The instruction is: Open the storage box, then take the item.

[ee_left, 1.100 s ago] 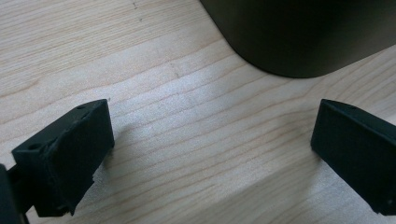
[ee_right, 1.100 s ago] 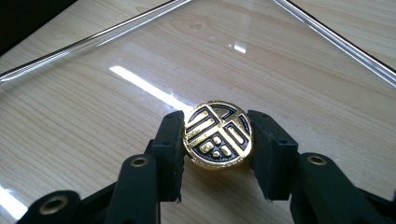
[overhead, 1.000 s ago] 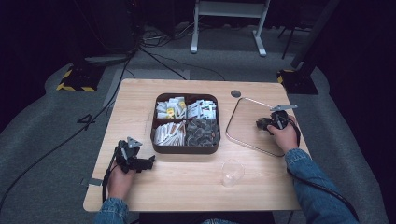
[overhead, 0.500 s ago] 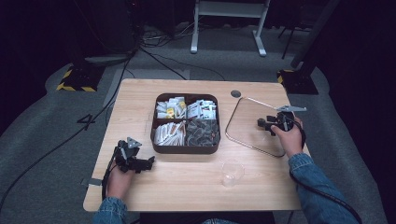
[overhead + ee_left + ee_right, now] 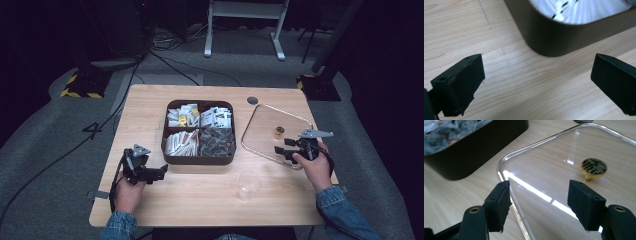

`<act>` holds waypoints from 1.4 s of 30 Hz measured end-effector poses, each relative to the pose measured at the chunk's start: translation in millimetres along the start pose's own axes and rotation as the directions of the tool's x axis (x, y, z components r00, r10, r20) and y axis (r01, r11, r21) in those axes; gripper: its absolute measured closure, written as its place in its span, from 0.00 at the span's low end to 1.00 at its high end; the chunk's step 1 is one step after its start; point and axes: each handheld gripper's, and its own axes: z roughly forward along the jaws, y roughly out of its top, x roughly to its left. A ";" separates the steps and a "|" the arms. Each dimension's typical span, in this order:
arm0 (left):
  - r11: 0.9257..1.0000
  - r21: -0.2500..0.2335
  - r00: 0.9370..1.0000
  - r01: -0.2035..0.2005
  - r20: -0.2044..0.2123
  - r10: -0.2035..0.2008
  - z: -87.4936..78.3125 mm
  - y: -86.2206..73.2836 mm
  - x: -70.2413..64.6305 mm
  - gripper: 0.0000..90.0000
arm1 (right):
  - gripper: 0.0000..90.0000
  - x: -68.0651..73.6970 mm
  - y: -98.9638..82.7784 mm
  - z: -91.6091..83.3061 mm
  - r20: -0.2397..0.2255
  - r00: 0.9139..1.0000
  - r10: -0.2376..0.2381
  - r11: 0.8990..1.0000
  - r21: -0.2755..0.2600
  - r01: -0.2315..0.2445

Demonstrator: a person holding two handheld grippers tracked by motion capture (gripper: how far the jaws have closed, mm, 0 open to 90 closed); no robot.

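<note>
Seen from the high view, the wooden table (image 5: 150,110) carries a dark four-compartment box (image 5: 199,132) at its middle, its compartments full of packets, and to the right of it a clear glass lid (image 5: 260,135) lies flat with its small brass knob (image 5: 279,131) up. The right gripper (image 5: 281,149) sits at the lid's near right edge, held in the person's right hand (image 5: 314,167), its jaws spread and pointing left over the glass; they have just been opening, and nothing is clamped between them. A clear drinking glass (image 5: 248,185) stands near the table's near edge, between the two hands. The left gripper (image 5: 161,171) is held just off the box's near left corner, jaws spread. In the left gripper view, the two black jaws stand wide apart over bare wood, and the rounded dark corner of the box (image 5: 554,37) lies beyond them, apart from both pads, with white packets visible over its rim. In the right gripper view, the jaws are parted above the lid (image 5: 564,170); the lid's rim runs past the left jaw, close by its tip, though I cannot tell whether they touch, and the glass pane lies under the gap. The knob (image 5: 594,167) stands farther off, beyond the right jaw, and the box (image 5: 474,147) lies at far left.
</note>
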 end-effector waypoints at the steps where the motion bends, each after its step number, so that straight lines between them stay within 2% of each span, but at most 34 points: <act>1: 1.000 0.002 1.000 0.011 0.011 -0.011 -0.7 0.4 -0.4 0.00 | 0.40 3.6 -2.8 -0.1 -0.006 1.000 -0.010 1.000 0.013 0.010; 3: 0.999 0.018 0.999 0.041 0.001 -0.041 -1.7 2.0 -2.4 0.00 | 0.40 10.2 -9.4 0.3 -0.026 0.999 -0.022 0.999 0.030 0.023; 5: 0.999 0.015 0.999 0.043 -0.019 -0.042 -2.8 4.6 -6.8 0.01 | 0.40 15.7 -16.0 1.9 -0.051 0.998 -0.032 0.998 0.048 0.035; 8: 0.999 -0.026 0.999 0.034 0.033 -0.034 -8.2 9.7 -14.9 0.02 | 0.41 22.6 -24.5 7.2 -0.077 0.996 -0.048 0.996 0.077 0.054; 11: 0.997 -0.059 0.996 0.052 0.077 -0.048 -13.6 16.2 -25.5 0.02 | 0.40 29.4 -30.5 11.0 -0.092 0.994 -0.066 0.993 0.091 0.075; 13: 0.991 -0.097 0.993 0.090 0.088 -0.082 -16.4 20.3 -30.3 0.03 | 0.41 33.4 -33.4 12.2 -0.107 0.991 -0.079 0.991 0.101 0.090; 15: 0.990 -0.103 0.991 0.099 0.095 -0.089 -16.9 22.0 -31.3 0.08 | 0.41 36.4 -36.0 12.5 -0.109 0.990 -0.091 0.990 0.101 0.102; 17: 0.989 -0.125 0.992 0.076 0.108 -0.063 -19.1 29.1 -34.9 0.08 | 0.40 39.7 -39.5 12.5 -0.101 0.989 -0.107 0.988 0.103 0.117; 19: 0.989 -0.131 0.993 0.071 0.107 -0.057 -19.7 33.6 -37.0 0.08 | 0.40 44.0 -42.4 11.2 -0.095 0.985 -0.142 0.984 0.096 0.151; 24: 0.990 -0.136 0.994 0.026 0.109 -0.011 -17.8 45.0 -42.4 0.19 | 0.37 53.1 -48.1 9.1 -0.075 0.977 -0.198 0.975 0.088 0.204; 25: 0.991 -0.135 0.994 0.016 0.111 -0.001 -17.8 47.1 -43.0 0.21 | 0.37 54.4 -48.3 9.0 -0.072 0.978 -0.196 0.975 0.090 0.202; 31: 0.987 -0.148 0.988 -0.061 0.129 0.080 -19.6 64.1 -51.7 0.48 | 0.36 55.6 -48.4 9.5 -0.065 0.979 -0.194 0.976 0.089 0.199; 34: 0.981 -0.148 0.983 -0.123 0.119 0.141 -18.8 74.5 -60.8 0.63 | 0.36 56.1 -48.6 9.3 -0.062 0.979 -0.197 0.975 0.089 0.202; 36: 0.979 -0.137 0.979 -0.149 0.121 0.166 -15.8 81.3 -65.9 0.70 | 0.36 56.6 -48.9 9.0 -0.060 0.979 -0.194 0.976 0.089 0.199; 37: 0.979 -0.137 0.979 -0.149 0.121 0.166 -15.8 81.3 -65.9 0.71 | 0.36 56.6 -48.9 9.0 -0.060 0.979 -0.194 0.976 0.089 0.199; 39: 0.979 -0.130 0.977 -0.154 0.129 0.171 -10.7 93.5 -72.6 0.70 | 0.36 56.7 -49.0 9.0 -0.060 0.979 -0.195 0.976 0.088 0.200; 41: 0.981 -0.125 0.976 -0.151 0.137 0.168 -8.5 98.4 -74.3 0.63 | 0.36 56.9 -49.0 8.7 -0.058 0.979 -0.195 0.976 0.091 0.200; 42: 0.983 -0.120 0.976 -0.143 0.147 0.160 -5.3 104.7 -75.8 0.63 | 0.36 56.9 -49.0 8.7 -0.058 0.979 -0.195 0.976 0.091 0.200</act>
